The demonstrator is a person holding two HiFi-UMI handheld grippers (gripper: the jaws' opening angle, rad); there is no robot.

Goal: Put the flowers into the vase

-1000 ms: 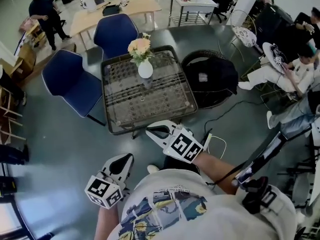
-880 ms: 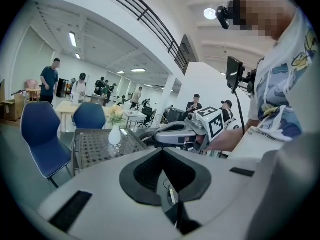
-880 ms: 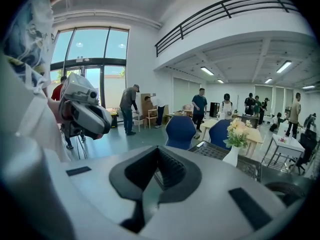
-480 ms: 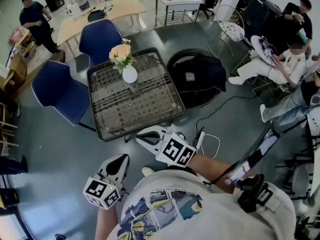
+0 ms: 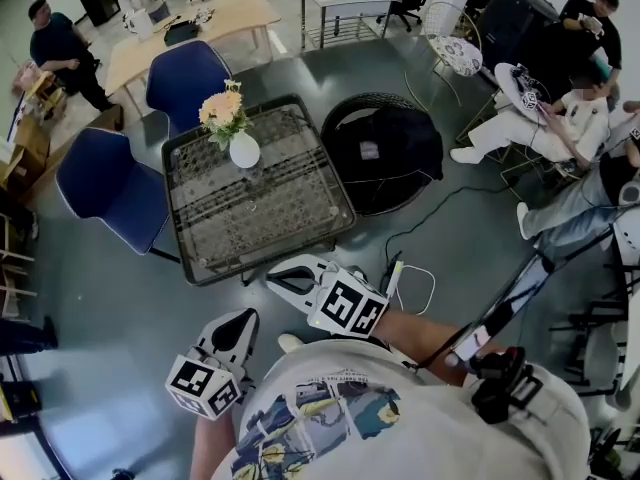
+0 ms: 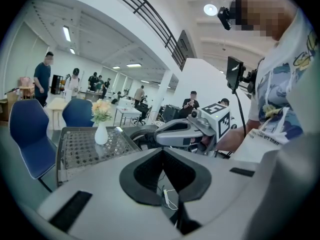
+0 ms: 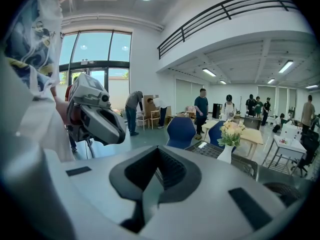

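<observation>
A white vase [image 5: 244, 152] with peach and yellow flowers [image 5: 222, 111] in it stands upright on the far side of a glass-topped table [image 5: 262, 213]. Both grippers hang over the floor in front of the table, apart from the vase. My left gripper [image 5: 250, 318] is shut and empty, low near the person's body. Just off the table's near edge, my right gripper [image 5: 280, 276] is shut on nothing. The left gripper view shows the vase [image 6: 101, 134] far off beyond my shut left gripper [image 6: 162, 151], with my right gripper [image 6: 175, 132] alongside. The right gripper view shows the vase [image 7: 226, 154] beyond my shut right gripper [image 7: 159, 148].
Two blue chairs [image 5: 100, 183] [image 5: 185, 73] stand left of and behind the table. A black round seat with a bag [image 5: 385, 158] is at its right. A white cable [image 5: 415, 288] lies on the floor. People sit at the right [image 5: 560, 118]; one stands far left [image 5: 55, 48].
In the head view the table and vase have slid left as the person shifted across the floor. Both grippers moved along with the person and stay shut and empty.
</observation>
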